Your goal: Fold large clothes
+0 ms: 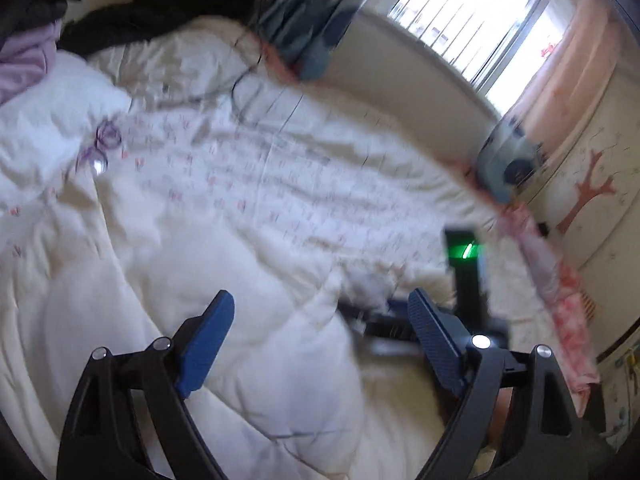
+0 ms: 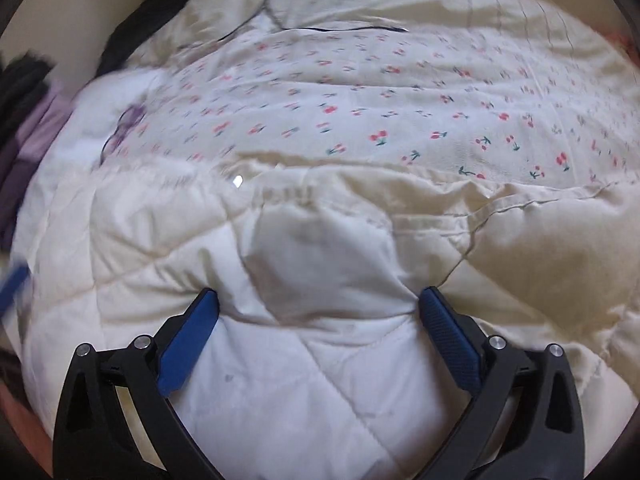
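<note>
Left claw (image 1: 320, 336): the blue-padded jaws stand wide apart and hold nothing. The cream quilted comforter (image 1: 248, 320) lies directly below and ahead of it. Beyond the claw, the white cotton sheet printed with small red cherries (image 1: 240, 176) spreads flat over the comforter. Far ahead and to its left sits a pile of lilac cloth (image 1: 24, 60) and black cloth (image 1: 160, 12). Just past its right jaw a dark device with a green light (image 1: 466, 250) shows, blurred; it may be the other tool, but this cannot be confirmed.

Right claw (image 2: 318, 304): the jaws are fully spread with no fabric pinched. A raised puff of the cream comforter (image 2: 320, 264) sits between and just ahead of the tips, and the pads appear to touch it at the sides without pressing. The cherry-print sheet (image 2: 360, 112) lies ahead of this claw, its near edge running straight across the comforter.

Task status, as a judgement: the sheet appears laid out flat and smoothed, with a straight near edge that may be one completed fold. Both claws are free, so a new grasp on an edge or corner is still required, and further folds remain before the piece is compact.
</note>
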A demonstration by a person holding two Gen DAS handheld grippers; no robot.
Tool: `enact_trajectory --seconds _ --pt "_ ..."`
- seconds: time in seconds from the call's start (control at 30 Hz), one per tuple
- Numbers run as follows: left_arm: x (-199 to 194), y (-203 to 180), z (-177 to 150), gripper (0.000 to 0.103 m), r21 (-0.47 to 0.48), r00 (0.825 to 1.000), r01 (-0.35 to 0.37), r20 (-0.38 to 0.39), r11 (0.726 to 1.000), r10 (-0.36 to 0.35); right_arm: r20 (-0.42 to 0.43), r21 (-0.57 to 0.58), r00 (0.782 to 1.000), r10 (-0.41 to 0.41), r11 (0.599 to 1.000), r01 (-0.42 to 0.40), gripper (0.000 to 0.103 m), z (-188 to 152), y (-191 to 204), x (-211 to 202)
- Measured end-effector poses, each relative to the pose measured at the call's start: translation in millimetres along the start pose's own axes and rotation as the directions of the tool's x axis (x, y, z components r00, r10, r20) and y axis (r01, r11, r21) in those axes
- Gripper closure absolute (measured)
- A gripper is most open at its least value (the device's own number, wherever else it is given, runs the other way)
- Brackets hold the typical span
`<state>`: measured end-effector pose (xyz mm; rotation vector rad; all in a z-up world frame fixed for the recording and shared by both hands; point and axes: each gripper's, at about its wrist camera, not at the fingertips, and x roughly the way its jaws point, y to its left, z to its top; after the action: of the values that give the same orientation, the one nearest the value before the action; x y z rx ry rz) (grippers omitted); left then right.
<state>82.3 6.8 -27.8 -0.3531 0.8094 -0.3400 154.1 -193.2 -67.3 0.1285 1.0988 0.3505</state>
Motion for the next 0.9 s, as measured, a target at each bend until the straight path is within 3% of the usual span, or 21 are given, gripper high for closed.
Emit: enact_trajectory --seconds 0.13,0.27,0.33,0.4,0.5,0.6,0.7,0.77,0.8,0.83,0.9 --pt "18 11 -6 0.018 -0.026 0.996 -0.089 -0.02 0.996 0.088 0.008 0.036 1.0 0.021 0.999 -0.021 0.007 12 -8 -9" --pt "4 4 -4 0.017 -0.072 0.99 -0.133 0.038 0.989 0.136 0.155 0.046 0.985 -0.079 0.996 0.072 0.007 13 -24 -53" --pt "9 -3 -3 0.015 -0.06 0.986 -0.155 0.048 0.986 0.158 0.111 0.092 0.986 -0.128 0.989 0.118 0.007 10 -50 -42" --pt "22 -7 -6 0.015 -0.041 0.984 -0.176 0.028 0.984 0.177 0.068 0.11 0.99 -0.121 0.987 0.113 0.006 6 -65 -22" --pt "35 -16 -12 0.01 0.028 0.972 -0.237 0.008 0.971 0.236 0.06 0.052 0.974 -0.219 0.975 0.216 0.006 6 -51 -12" --pt "41 -19 -16 0.009 0.063 0.965 -0.262 -0.005 0.963 0.263 0.035 0.026 0.98 -0.194 0.981 0.193 0.006 14 -48 -24" --pt "38 -16 -14 0.009 0.048 0.97 -0.242 -0.009 0.969 0.243 0.164 0.046 0.952 -0.257 0.966 0.253 0.006 18 -54 -57" --pt "39 -15 -13 0.008 0.045 0.972 -0.236 -0.012 0.971 0.236 0.166 0.103 0.935 -0.313 0.949 0.299 0.006 16 -76 -60" --pt "40 -16 -14 0.007 0.051 0.971 -0.237 -0.014 0.97 0.238 0.128 0.133 0.938 -0.322 0.943 0.306 0.006 13 -91 -51" --pt "41 -17 -14 0.007 0.058 0.972 -0.232 -0.016 0.971 0.234 0.07 0.171 0.956 -0.286 0.947 0.271 0.006 6 -109 -34" --pt "43 -21 -15 0.007 0.076 0.97 -0.241 -0.017 0.968 0.243 0.11 0.214 0.964 -0.244 0.952 0.217 0.006 -1 -120 -30"
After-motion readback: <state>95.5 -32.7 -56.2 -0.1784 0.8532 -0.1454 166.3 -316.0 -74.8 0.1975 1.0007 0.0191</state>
